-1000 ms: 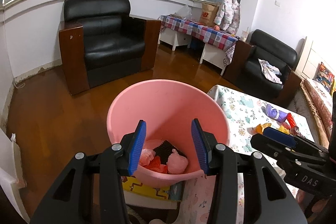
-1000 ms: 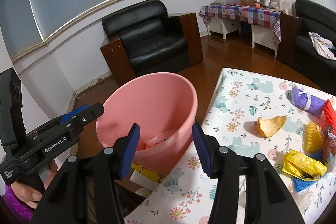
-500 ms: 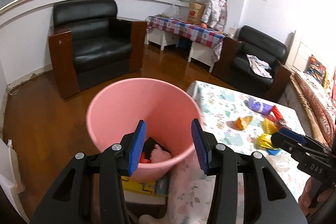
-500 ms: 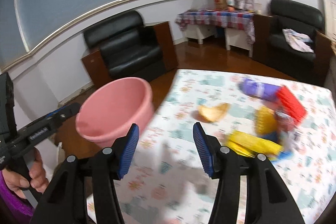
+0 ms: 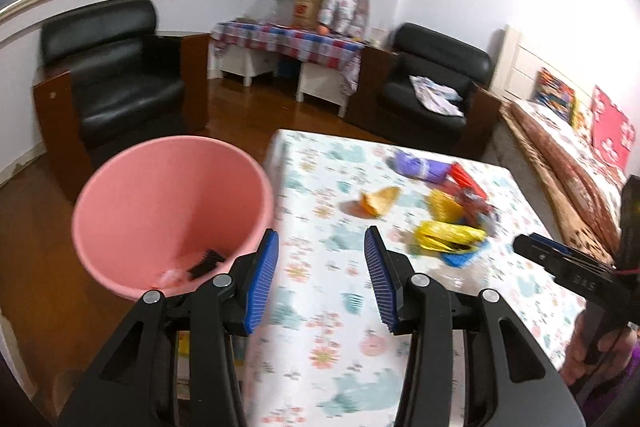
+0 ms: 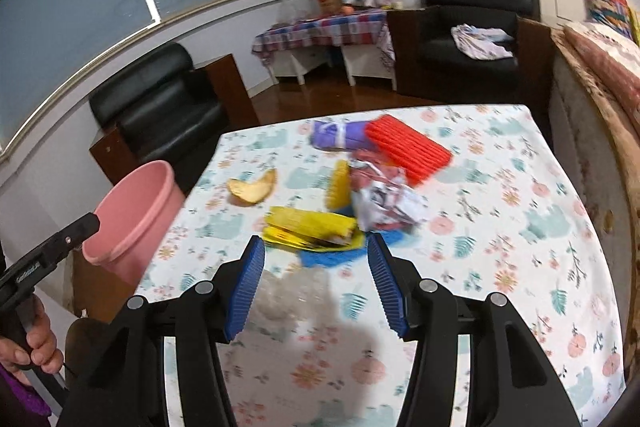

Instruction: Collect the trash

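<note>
Just ahead of the right tongs (image 6: 316, 283), gaping and empty, lies the yellow wrapper (image 6: 310, 229) on the desk (image 6: 520, 227), long axis crosswise; left tongs (image 5: 322, 279), also empty, sit farther off.

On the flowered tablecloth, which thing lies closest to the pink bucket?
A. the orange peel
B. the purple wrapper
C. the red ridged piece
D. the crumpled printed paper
A. In the right wrist view the orange peel lies alone on the side of the table nearest the pink bucket, while the other trash lies farther away.
</note>
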`<state>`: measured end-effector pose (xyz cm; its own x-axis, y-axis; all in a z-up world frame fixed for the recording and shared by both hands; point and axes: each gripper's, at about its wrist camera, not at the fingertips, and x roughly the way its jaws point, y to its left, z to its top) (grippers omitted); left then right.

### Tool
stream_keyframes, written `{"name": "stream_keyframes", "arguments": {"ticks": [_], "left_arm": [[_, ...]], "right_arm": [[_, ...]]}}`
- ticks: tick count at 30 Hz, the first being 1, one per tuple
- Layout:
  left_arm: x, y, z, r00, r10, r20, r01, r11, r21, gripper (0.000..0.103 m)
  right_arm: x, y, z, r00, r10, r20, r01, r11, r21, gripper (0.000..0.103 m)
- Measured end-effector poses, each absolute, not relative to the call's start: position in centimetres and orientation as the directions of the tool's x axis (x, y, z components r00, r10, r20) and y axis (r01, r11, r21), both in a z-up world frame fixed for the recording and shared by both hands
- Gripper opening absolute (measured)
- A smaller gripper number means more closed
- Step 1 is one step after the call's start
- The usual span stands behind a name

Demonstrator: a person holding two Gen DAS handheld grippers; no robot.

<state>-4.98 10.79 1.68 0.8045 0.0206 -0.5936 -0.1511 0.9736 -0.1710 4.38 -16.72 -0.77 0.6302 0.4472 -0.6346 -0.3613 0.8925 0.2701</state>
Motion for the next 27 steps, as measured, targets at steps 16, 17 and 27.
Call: {"name": "stream_keyframes", "arguments": {"ticks": [16, 17, 27], "left_arm": [[1.0, 6.2, -0.3, 0.764, -0.016, -0.646, -0.096, 0.986, -0.138, 0.045], [1.9, 6.2, -0.4, 0.760, -0.013, -0.650, -0.106, 0.984, -0.144, 0.045], [9.0, 6.9, -3.6, 0.690, 0.036, -0.723, -0.224, 0.960, -0.166, 0.045]], "right_arm": [[6.5, -20.3, -2.5, 0.646, 0.418, -0.638, -0.299, 0.908, 0.292, 0.053], [6.7, -20.3, -2.5, 0.647, 0.420, -0.637, -0.297, 0.908, 0.297, 0.053], [9.5, -18.7, -2.4, 0.651, 0.437, -0.621, -0.331, 0.899, 0.286, 0.053]]}}
